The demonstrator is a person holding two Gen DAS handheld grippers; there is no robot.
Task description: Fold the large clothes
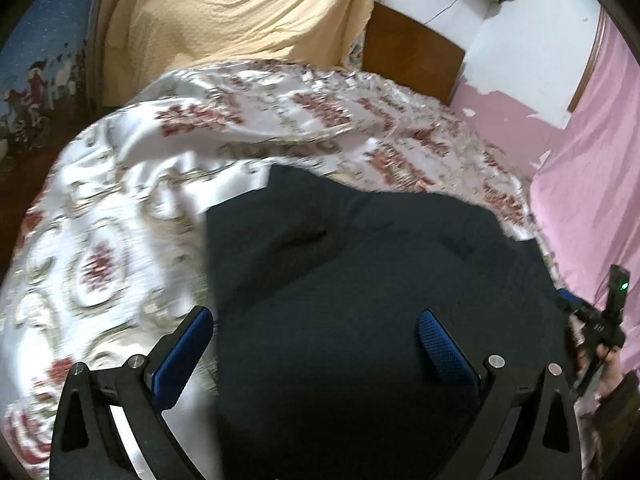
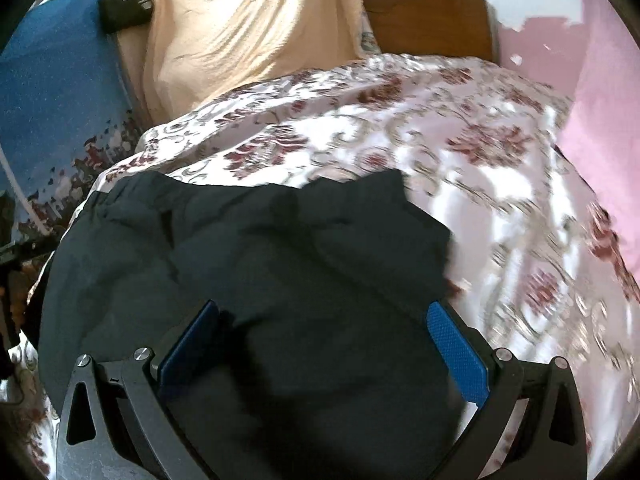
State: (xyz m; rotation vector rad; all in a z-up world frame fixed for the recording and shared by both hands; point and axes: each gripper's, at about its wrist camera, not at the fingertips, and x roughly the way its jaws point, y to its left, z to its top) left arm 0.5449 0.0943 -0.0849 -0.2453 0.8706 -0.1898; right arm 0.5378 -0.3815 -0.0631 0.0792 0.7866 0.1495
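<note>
A dark navy garment (image 1: 360, 264) lies on a bed covered by a white floral bedspread (image 1: 120, 208). In the left wrist view my left gripper (image 1: 316, 320) is open, its blue-padded fingers spread above the garment's left edge. In the right wrist view the same garment (image 2: 260, 260) fills the lower middle. My right gripper (image 2: 324, 316) is open above the garment's right part, with the bedspread (image 2: 500, 208) to its right. The right gripper also shows at the right edge of the left wrist view (image 1: 600, 328), held by a hand.
A cream cloth (image 1: 240, 8) hangs at the head of the bed beside a wooden headboard (image 1: 412, 48). A pink curtain (image 1: 592, 184) hangs to the right. A blue patterned fabric (image 2: 52, 112) is on the left, with a black bag (image 2: 124, 4) above it.
</note>
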